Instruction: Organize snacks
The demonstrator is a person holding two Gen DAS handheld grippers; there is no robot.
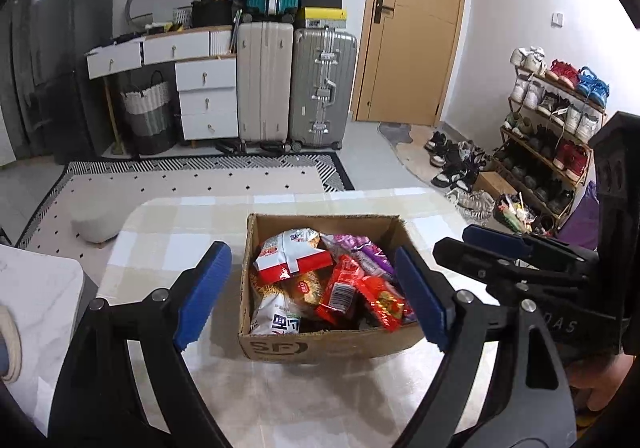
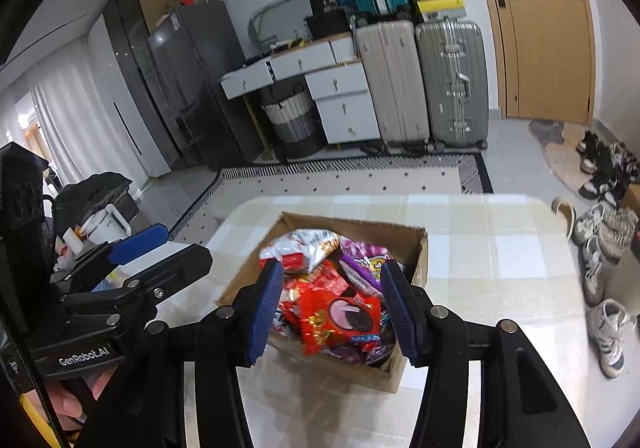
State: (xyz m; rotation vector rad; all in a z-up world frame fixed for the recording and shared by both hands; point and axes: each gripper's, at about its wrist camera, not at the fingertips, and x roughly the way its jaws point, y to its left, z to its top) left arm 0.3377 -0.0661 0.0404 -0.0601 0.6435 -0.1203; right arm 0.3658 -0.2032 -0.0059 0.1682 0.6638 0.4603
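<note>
A brown cardboard box stands on the checked table, filled with several snack packets: red ones, a purple one and a white-and-red one. My left gripper is open and empty, its blue pads either side of the box, above its near edge. In the right wrist view the box lies ahead, with a red cookie packet on top. My right gripper is open and empty, hovering over the packets. Each gripper also shows in the other's view, the right one and the left one.
Beyond the table lie a patterned rug, a grey pouf, suitcases, white drawers and a wooden door. A shoe rack and loose shoes stand at the right. A white side table is at the left.
</note>
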